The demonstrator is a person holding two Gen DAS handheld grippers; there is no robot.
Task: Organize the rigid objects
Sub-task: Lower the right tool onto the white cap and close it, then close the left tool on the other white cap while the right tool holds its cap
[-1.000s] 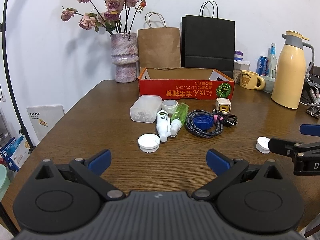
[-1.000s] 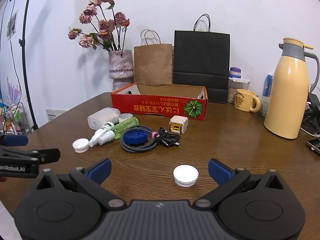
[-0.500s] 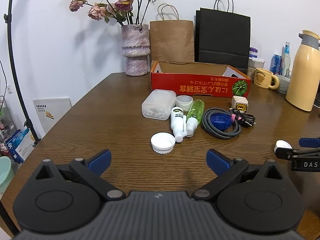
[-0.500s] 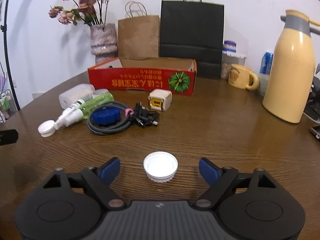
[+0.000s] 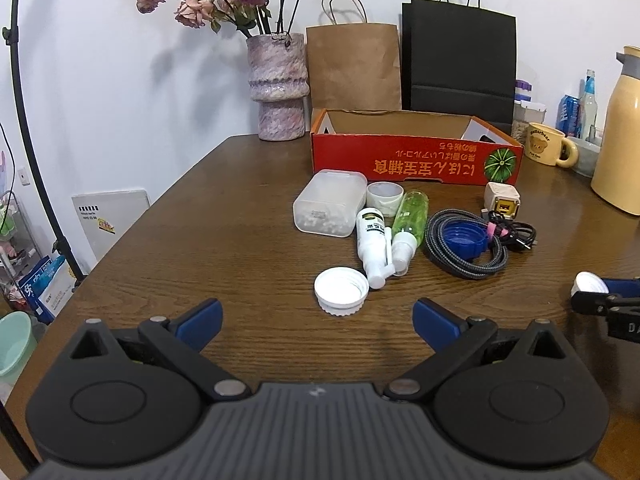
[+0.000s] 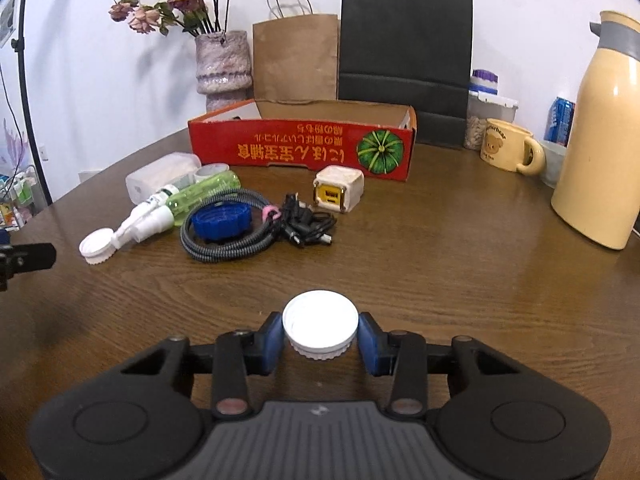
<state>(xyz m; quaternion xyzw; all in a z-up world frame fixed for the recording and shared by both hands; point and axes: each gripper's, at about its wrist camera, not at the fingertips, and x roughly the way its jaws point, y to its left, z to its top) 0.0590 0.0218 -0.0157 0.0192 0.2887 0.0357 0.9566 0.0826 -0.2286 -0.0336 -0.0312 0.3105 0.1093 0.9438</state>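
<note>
White screw cap (image 6: 319, 323) sits flat on the table (image 6: 440, 248), closed face up, ribbed rim down; round, so no long axis. It lies centred between the blue pads of the right gripper (image 6: 320, 338); jaws closing, pads at or just off its rim on both sides. Left gripper (image 5: 318, 318): jaws wide apart, nothing between them. A second white cap (image 5: 341, 290) lies open side up just ahead of it, touching the white spray bottle (image 5: 373, 242).

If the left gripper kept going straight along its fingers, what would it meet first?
Most likely the white cap lying open side up on the table, just ahead between the left gripper's open fingers; depth is uncertain.
</note>
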